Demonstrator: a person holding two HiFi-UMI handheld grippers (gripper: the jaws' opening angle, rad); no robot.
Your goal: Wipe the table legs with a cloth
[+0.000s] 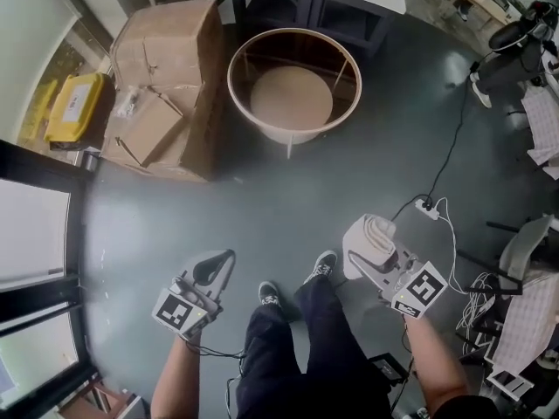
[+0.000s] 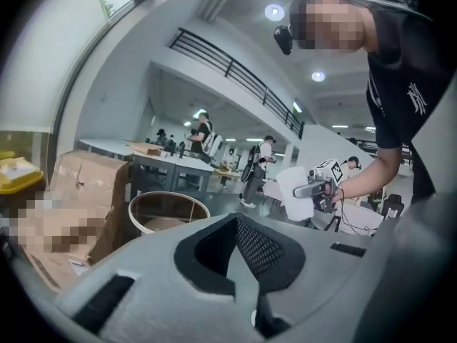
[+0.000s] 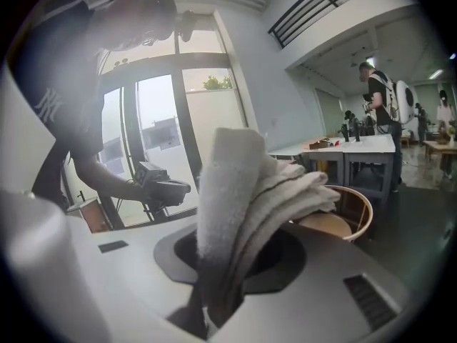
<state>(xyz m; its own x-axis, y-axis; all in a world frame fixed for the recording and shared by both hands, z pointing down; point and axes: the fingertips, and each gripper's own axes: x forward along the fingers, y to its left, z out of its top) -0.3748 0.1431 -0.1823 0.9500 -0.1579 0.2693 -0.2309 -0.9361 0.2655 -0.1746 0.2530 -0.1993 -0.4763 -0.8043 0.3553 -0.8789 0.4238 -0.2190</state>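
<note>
2 tools are in my hands, both held low over the grey floor [image 1: 288, 208]. My right tool [image 1: 362, 256] is clamped on a folded white cloth [image 1: 374, 232]. In the right gripper view the cloth [image 3: 243, 191] stands up out of the jaws in thick layers and droops toward the right. My left tool [image 1: 217, 267] has its jaws together with nothing between them; the left gripper view shows the dark pads [image 2: 257, 252] meeting.

My 2 shoes [image 1: 323, 264] stand on the floor between the tools. A white power strip [image 1: 426, 206] with its cable lies just beyond the right tool. Well ahead of both tools stands the round table [image 1: 293, 31], with a pale rim, a brown lower disc and thin white legs, and the cloth is nowhere near it. Cardboard boxes [image 1: 166, 85] sit just to its left, with a yellow box [image 1: 74, 107] beyond them by the window.
</note>
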